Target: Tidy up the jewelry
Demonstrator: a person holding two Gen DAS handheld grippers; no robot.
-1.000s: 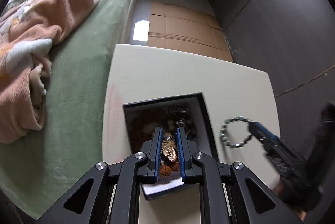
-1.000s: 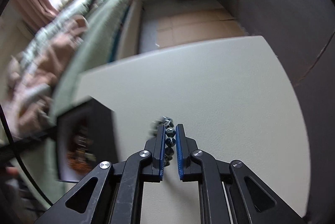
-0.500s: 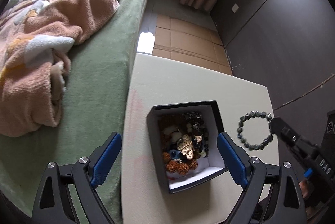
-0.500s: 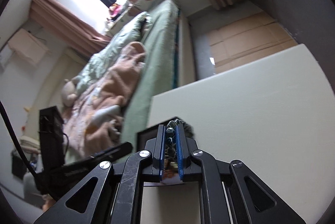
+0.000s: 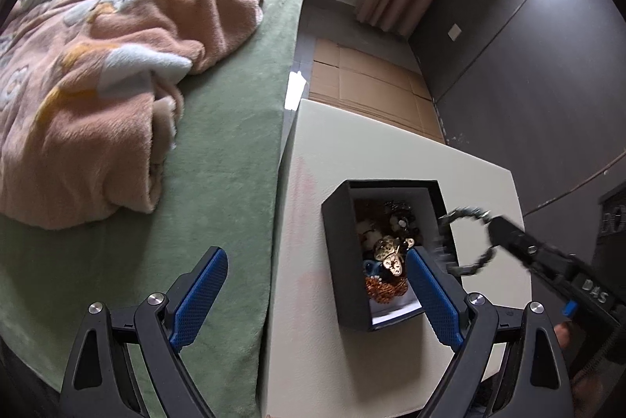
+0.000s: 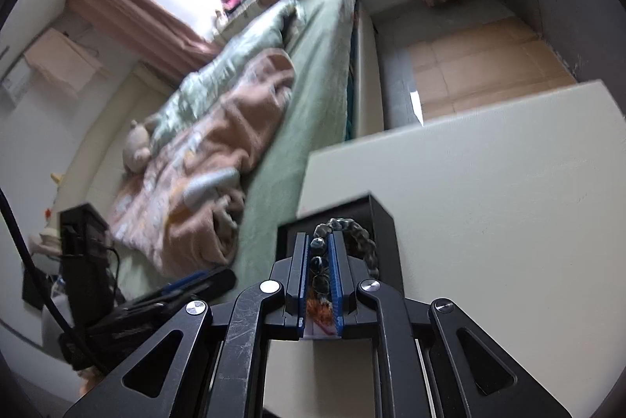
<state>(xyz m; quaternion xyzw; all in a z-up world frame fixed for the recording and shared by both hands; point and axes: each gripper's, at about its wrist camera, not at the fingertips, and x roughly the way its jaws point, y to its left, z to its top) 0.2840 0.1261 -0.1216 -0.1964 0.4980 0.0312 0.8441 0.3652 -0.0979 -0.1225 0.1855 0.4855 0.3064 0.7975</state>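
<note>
Your right tongs [image 6: 317, 261] are clamped on the bead bracelet [image 6: 354, 234], with several dark beads pinched between the blue pads and the rest of the loop curling out ahead and to the right of the tips. From the left wrist view, the right tongs [image 5: 493, 228] reach in from the right edge and the bracelet [image 5: 465, 240] hangs off their tip as an open ring, sitting over the right wall of the black box [image 5: 340, 253], partly above its opening and partly above the tabletop [image 5: 391, 152]. It is blurred there, so you cannot tell whether it touches the box wall.

Your left tongs [image 5: 317, 295] are spread wide and hold nothing; the right pad is over the near right part of the box, the left pad over the green bed [image 5: 219, 152] beside the tabletop.

The bracelet is a string of rounded grey-black beads with a dull sheen. The box is open-topped with a pale lining, and holds a heap of jewelry [image 5: 387, 253]: a gold filigree piece in the middle, orange-brown beads at the near end, darker pieces further back. The box stands near the tabletop edge that runs along the bed.
</note>
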